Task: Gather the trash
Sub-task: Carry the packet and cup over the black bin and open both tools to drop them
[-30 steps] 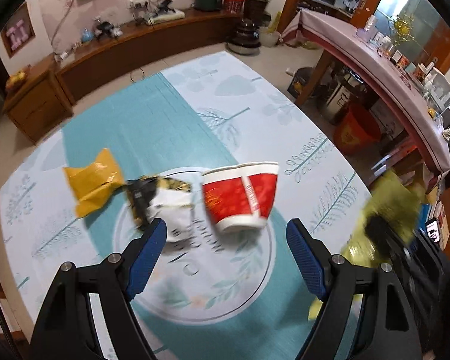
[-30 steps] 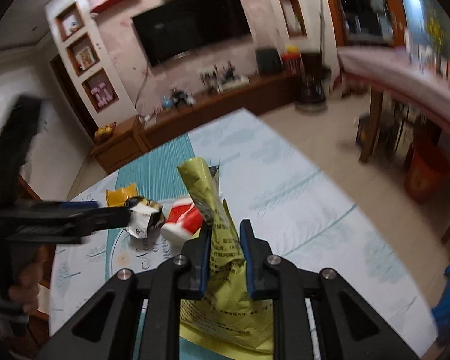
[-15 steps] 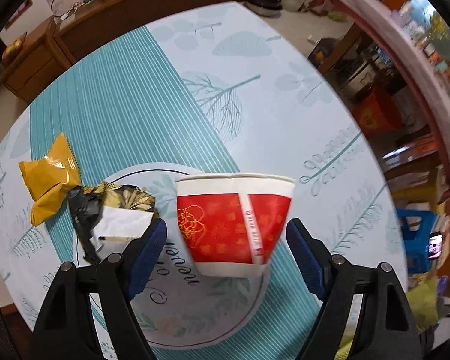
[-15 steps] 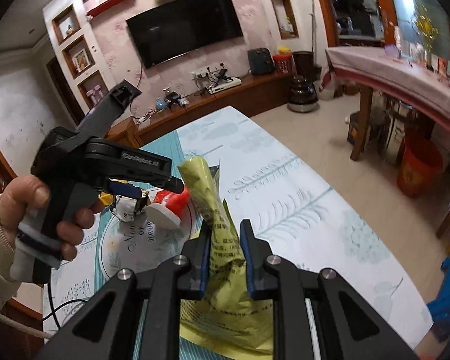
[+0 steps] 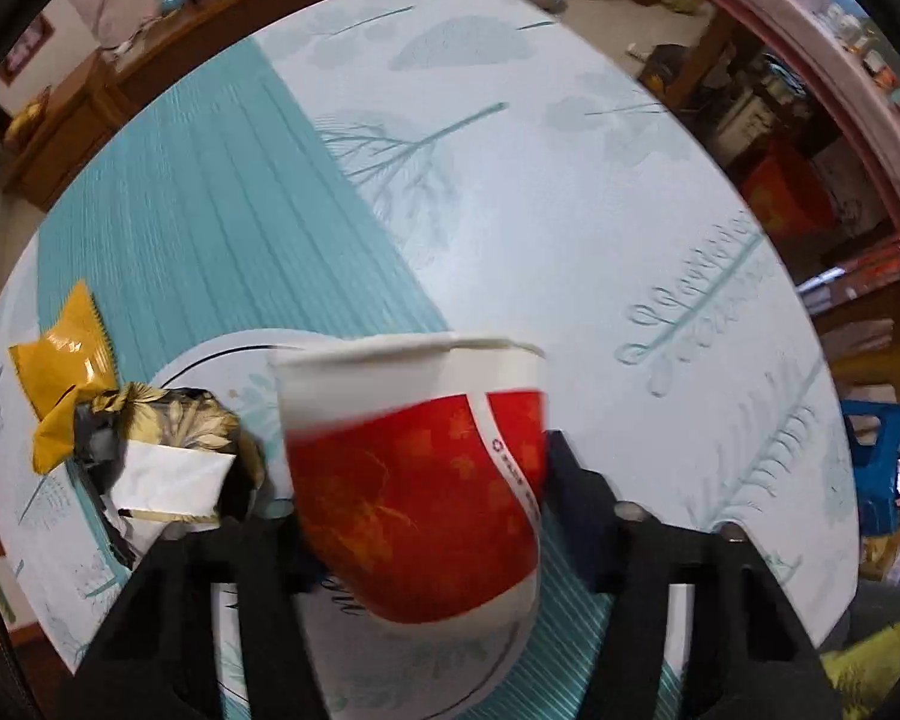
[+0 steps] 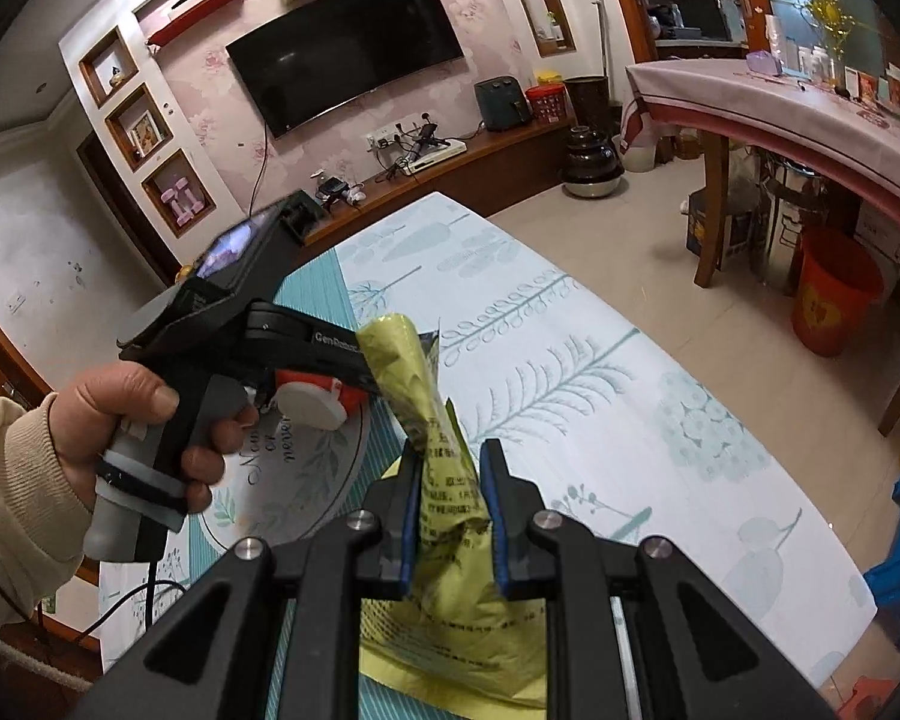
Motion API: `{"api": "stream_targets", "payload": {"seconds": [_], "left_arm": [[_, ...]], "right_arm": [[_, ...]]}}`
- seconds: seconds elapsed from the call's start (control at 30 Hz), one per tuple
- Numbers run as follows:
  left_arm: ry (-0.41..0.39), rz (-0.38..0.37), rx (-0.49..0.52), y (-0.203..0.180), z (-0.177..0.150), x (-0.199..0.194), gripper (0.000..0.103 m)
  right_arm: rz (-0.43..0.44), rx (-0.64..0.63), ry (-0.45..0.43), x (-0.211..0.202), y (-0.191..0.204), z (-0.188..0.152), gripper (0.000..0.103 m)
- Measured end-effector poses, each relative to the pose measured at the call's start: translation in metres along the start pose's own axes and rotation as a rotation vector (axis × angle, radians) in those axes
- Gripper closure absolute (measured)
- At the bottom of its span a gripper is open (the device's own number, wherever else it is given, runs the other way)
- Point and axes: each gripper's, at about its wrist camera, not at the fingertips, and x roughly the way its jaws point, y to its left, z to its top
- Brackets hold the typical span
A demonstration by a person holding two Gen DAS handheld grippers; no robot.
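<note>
Left wrist view, cup: the red-and-white paper cup (image 5: 414,480) lies on its side between the fingers of the left tongs (image 5: 420,504), rim pointing away from them.
Left wrist view, grip: both fingers touch the cup's wall, so the tongs look clamped on it; the picture is blurred.
Left wrist view, advice: thin paper wall, likely to crumple; squeeze gently and lift level off the teal-and-white leaf-print tablecloth (image 5: 570,180).
Left wrist view, other trash: just left of the tongs, a crumpled black-and-gold foil wrapper with a white panel (image 5: 168,456); beyond it, a glossy yellow snack packet (image 5: 66,366).
Right wrist view, bag: the right tongs (image 6: 453,516) are closed on a thin, creased yellow-green plastic bag with printed text (image 6: 450,570), its twisted top rising ahead of the fingers.
Right wrist view, advice: the bag's mouth probably needs opening before the cup goes in.
Right wrist view, cup: its white base shows under the left tongs, ahead and to the left.
</note>
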Motion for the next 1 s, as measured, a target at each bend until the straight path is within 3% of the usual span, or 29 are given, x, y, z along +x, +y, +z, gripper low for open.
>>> {"api": "stream_targets", "payload": {"seconds": [0.27, 0.47, 0.77, 1.0], "left_arm": [[-0.089, -0.026, 0.035, -0.006, -0.036, -0.04, 0.054], [-0.133, -0.041, 0.041, -0.014, -0.093, -0.083, 0.054], [-0.203, -0.032, -0.034, -0.045, -0.2, -0.152, 0.054], [-0.277, 0.003, -0.169, -0.083, -0.297, -0.199, 0.054]], "right_arm": [[0.014, 0.029, 0.017, -0.011, -0.008, -0.007, 0.085], [0.051, 0.009, 0.039, -0.027, -0.009, -0.013, 0.085], [0.176, -0.075, 0.065, -0.077, -0.023, -0.033, 0.085], [0.331, -0.259, 0.008, -0.147, -0.042, -0.06, 0.085]]}}
